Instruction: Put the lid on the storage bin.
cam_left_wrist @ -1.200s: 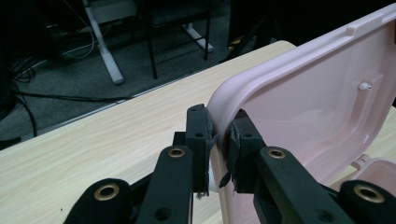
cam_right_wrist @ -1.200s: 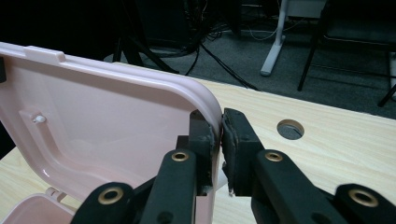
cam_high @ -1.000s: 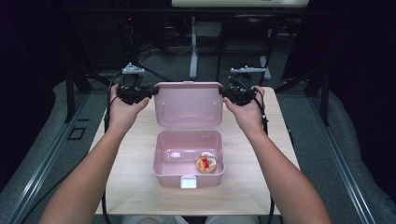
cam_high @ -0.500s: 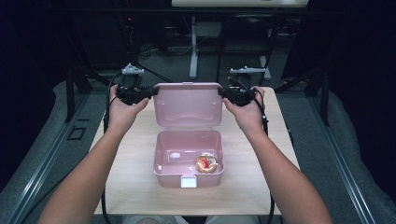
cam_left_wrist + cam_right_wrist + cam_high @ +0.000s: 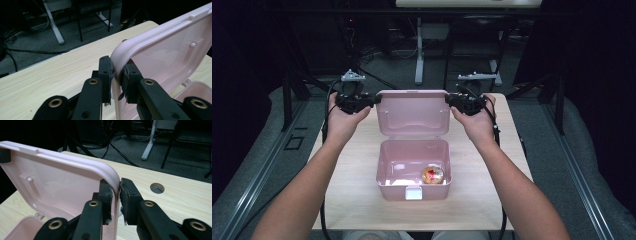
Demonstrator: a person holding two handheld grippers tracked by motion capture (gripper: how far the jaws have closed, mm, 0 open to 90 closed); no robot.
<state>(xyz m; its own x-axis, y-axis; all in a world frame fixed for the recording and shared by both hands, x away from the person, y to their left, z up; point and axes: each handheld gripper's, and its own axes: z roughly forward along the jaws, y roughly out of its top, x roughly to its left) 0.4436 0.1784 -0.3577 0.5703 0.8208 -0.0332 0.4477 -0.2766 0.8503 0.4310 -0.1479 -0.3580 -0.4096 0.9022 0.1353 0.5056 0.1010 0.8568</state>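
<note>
Lid [image 5: 413,112]: pink, glossy, rounded corners, standing upright.
My left claw [image 5: 116,81]: clamped on lid's edge.
My right claw [image 5: 115,200]: the same, opposite edge.

A pink box [image 5: 413,172] stands open near the front edge of the tabletop [image 5: 347,200]. Its lid [image 5: 413,113] stands upright behind the base, inner face toward the person. A round orange-and-red item [image 5: 433,174] lies in the base, at its right front corner. A white latch [image 5: 413,192] sits on the front wall. The left hand-held gripper [image 5: 373,99] meets the lid's upper left corner; the right hand-held gripper [image 5: 451,99] meets its upper right corner. Both forearms enter from the bottom edge. A grey three-cornered plate tops each hand-held gripper. Dark floor and cables lie beyond the tabletop.
</note>
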